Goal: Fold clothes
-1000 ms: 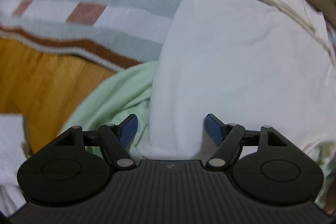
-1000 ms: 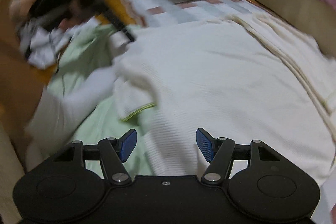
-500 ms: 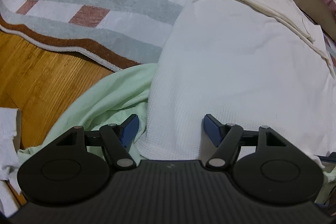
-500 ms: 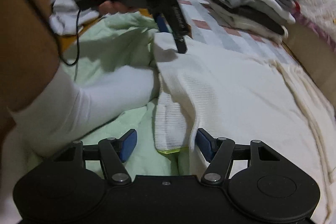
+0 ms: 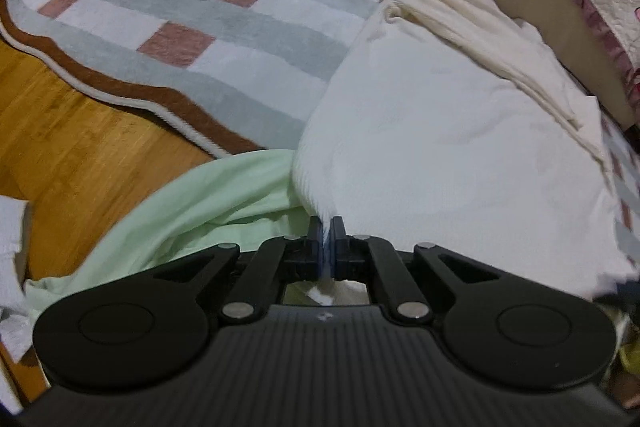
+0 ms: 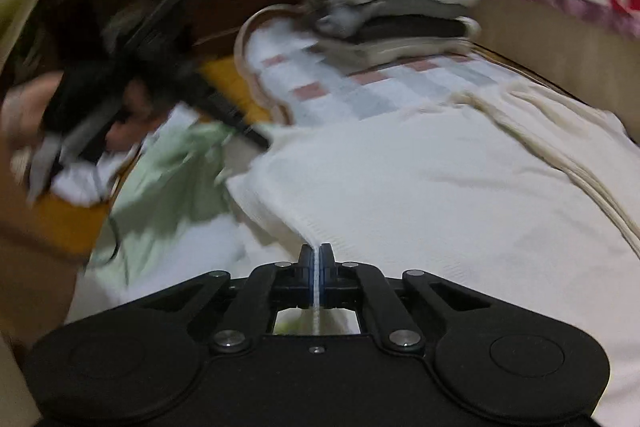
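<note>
Both pairs of fingers are clamped on the near edge of the white garment [image 5: 440, 155]: the left gripper [image 5: 327, 227] at its corner beside the green cloth [image 5: 208, 203], the right gripper [image 6: 316, 253] further along. It lies spread over the checked rug [image 5: 224, 23]. The person's left hand [image 6: 120, 123] is a blur.

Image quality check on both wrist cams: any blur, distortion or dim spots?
Left wrist: mostly sharp; rug and white garment readable, fisheye bends the rug edge, slight smear at the right border. Right wrist: heavy motion blur, worst at left where the left hand-held gripper smears; folded stack soft; right hand-held gripper itself crisp. Both dim and warm, no glare.
</note>
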The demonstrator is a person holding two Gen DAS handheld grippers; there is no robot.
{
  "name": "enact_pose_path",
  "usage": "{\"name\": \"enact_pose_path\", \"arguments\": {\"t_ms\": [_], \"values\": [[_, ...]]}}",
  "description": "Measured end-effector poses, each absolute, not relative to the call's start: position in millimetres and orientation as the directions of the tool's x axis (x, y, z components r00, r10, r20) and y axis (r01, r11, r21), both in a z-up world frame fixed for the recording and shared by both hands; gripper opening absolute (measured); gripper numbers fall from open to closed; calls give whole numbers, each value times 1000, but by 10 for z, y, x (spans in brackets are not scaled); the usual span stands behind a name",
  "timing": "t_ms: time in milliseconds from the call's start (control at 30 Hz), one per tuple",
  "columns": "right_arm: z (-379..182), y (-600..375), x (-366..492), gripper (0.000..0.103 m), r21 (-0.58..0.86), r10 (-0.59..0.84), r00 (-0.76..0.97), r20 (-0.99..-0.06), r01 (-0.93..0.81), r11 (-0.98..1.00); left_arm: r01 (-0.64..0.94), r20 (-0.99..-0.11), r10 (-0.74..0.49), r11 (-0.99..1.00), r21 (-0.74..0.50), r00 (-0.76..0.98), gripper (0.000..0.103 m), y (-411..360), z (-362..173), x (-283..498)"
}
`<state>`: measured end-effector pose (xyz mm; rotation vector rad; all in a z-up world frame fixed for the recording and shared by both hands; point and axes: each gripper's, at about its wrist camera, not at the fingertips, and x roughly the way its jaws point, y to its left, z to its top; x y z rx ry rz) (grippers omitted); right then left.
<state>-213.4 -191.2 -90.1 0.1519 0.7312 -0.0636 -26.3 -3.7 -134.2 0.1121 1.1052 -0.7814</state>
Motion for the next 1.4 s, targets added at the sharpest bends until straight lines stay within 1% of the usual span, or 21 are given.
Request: {"name": "enact_pose_path", "arguments": {"t_ms": [67, 133, 200, 267, 333, 367, 400, 500, 600, 633, 700, 767, 900, 1033, 1200, 1233, 1267, 1300, 1333, 1367, 1400], "values": [[-840, -2077, -2121, 2, 125, -29, 751, -660, 147, 981, 592, -832, -520, 738, -324, 193, 6, -37, -1356, -247], [-828, -2164, -2082, 2, 108, -45, 747, -663, 154, 982, 574, -836, -519, 745, -340, 179, 13, -36, -1387, -248], [-835, -2234, -2044, 3, 119, -37, 744, -667, 156, 981, 567, -844, -506, 753, -333, 176, 35, -36, -1437, -268], [-861, -2272, -2046, 3, 231, 69, 740, -669, 119, 966, 560, -853, -493, 761, -326, 173, 38, -35, -1488, -288], [-960, -2149, -2043, 3, 292, 152, 715, -683, 76, 953, 568, -853, -492, 757, -322, 172, 35, -38, -1510, -309], [-1011, -2087, -2042, 5, 323, 194, 700, -687, 56, 945, 576, -851, -497, 751, -323, 171, 13, -40, -1511, -320], [-1061, -2024, -2040, 6, 353, 234, 685, -690, 36, 935, 585, -848, -501, 745, -321, 173, 3, -31, -1496, -319], [-1192, -1783, -2038, 8, 371, 306, 626, -718, -28, 928, 549, -831, -528, 753, -363, 176, 3, 63, -1441, -258], [-1156, -1613, -2101, 12, 334, 297, 637, -711, -66, 940, 526, -827, -533, 762, -377, 179, 3, 122, -1436, -208], [-1143, -1556, -2123, 16, 321, 295, 641, -709, -79, 944, 525, -829, -530, 763, -376, 177, 3, 125, -1443, -201], [-1085, -1433, -2147, 43, 186, 190, 685, -704, -81, 979, 521, -832, -529, 764, -381, 168, 3, 118, -1466, -207], [-1027, -1309, -2171, 56, 46, 86, 727, -681, -74, 996, 507, -832, -530, 768, -391, 162, 3, 118, -1482, -201], [-1231, -1089, -2084, 56, -183, -30, 694, -719, -149, 972, 463, -816, -553, 775, -430, 167, 3, 156, -1427, -167], [-1454, -926, -2080, 55, -382, -148, 699, -699, -191, 904, 450, -769, -610, 750, -484, 190, 3, 170, -1205, -135], [-1456, -963, -2055, 53, -375, -133, 702, -700, -203, 904, 507, -749, -622, 733, -454, 228, 3, 63, -980, -163], [-1434, -978, -2056, 49, -367, -130, 707, -695, -193, 910, 515, -749, -620, 732, -446, 232, 3, 40, -969, -174], [-1395, -1031, -2063, 39, -333, -121, 709, -695, -168, 928, 522, -749, -619, 731, -439, 236, 3, 18, -960, -186], [-1356, -1086, -2070, 31, -298, -111, 712, -694, -143, 944, 527, -750, -616, 732, -432, 240, 3, 8, -960, -185], [-1316, -1141, -2076, 27, -262, -102, 714, -693, -118, 958, 528, -752, -612, 735, -426, 244, 3, -3, -962, -186], [-1277, -1196, -2083, 17, -226, -92, 717, -691, -93, 970, 531, -754, -610, 735, -422, 245, 3, -13, -964, -183], [-1249, -1259, -2081, 14, -172, -71, 719, -691, -68, 983, 535, -755, -606, 737, -413, 251, 3, -18, -963, -185]]}}
